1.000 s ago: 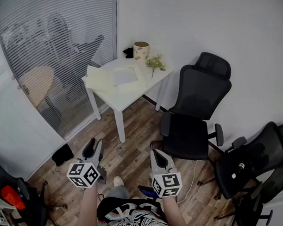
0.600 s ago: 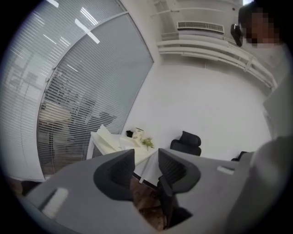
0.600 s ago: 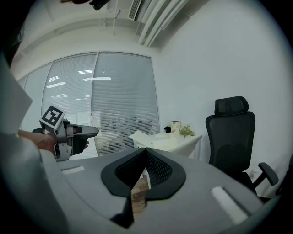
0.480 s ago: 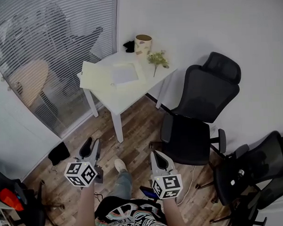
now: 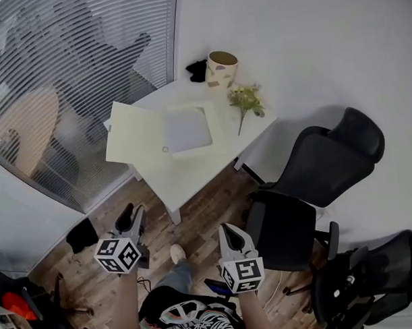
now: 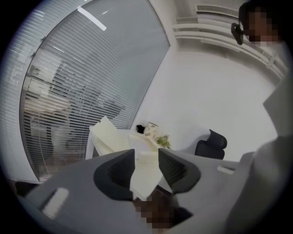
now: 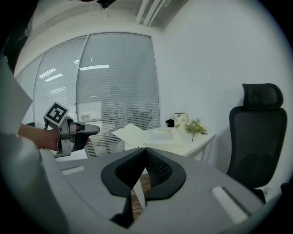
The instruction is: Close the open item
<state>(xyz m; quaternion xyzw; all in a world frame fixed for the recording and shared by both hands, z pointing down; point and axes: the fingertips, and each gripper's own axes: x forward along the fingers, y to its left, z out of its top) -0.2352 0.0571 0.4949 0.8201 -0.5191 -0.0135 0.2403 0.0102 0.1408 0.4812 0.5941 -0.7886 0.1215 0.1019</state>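
Nearest, low over wood floor: left gripper, jaws spread, nothing between; right gripper, jaws pressed together, empty. Both well short of white table. On table: folder lying open, cream cover tilted up, overhanging left edge. Behind it, near wall: cup, green sprig. Right of table: black chair.

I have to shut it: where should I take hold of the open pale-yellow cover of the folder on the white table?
Probably best: grip the pale-yellow cover at its free left edge, coming from the window side. That edge is tilted up and juts past the white table, opposite the hinge.
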